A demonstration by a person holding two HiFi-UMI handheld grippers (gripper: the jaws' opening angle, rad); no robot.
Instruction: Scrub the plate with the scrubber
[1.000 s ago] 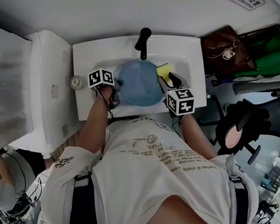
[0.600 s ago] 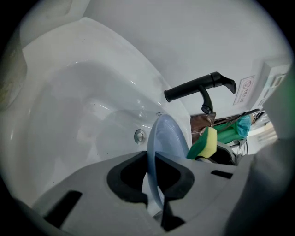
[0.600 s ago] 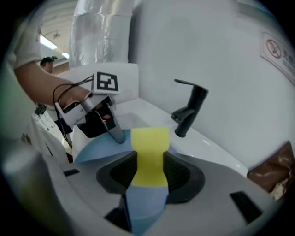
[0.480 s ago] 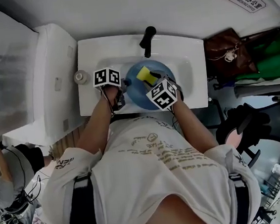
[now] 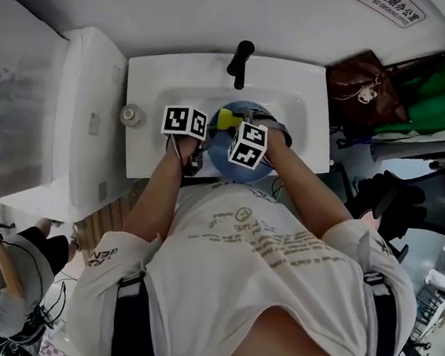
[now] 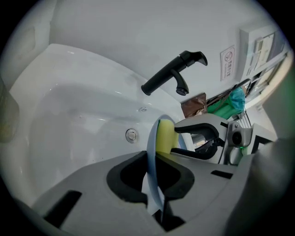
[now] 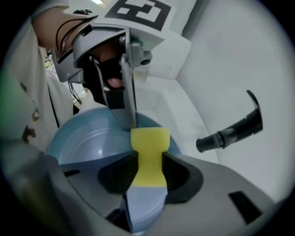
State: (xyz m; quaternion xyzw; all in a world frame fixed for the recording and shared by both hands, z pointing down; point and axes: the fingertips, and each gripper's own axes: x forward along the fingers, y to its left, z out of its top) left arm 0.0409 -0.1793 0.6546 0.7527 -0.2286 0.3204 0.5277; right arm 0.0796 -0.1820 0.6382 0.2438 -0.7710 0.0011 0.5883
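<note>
Hazard: plate (image 7: 87, 143) slip | Hold: my left gripper (image 6: 154, 177) clamps the plate's rim, plate on edge over the sink's (image 5: 143, 95) middle | Tool: my right gripper (image 7: 148, 173) squeezes the scrubber (image 7: 150, 143) at the plate's face | Cause: hard strokes may lever the rim free.

Surface finishes at the basin: mostly gloss, with foam the exception.
The plate (image 7: 87, 138) beyond the right gripper (image 7: 150, 175) fingers (image 7: 182, 179) looks like smooth blue plastic with a soft sheen. The scrubber (image 7: 150, 152) pinched between those fingers is matt yellow foam, finely porous, with a duller blue-grey layer at its near end. The pads look matt black and rubbery, the shells matt grey plastic. Past the left gripper (image 6: 154, 175) fingers (image 6: 121, 179), the sink (image 6: 78, 106) is glossy white and ceramic-looking, and the faucet (image 6: 173, 73) is satin black.
</note>
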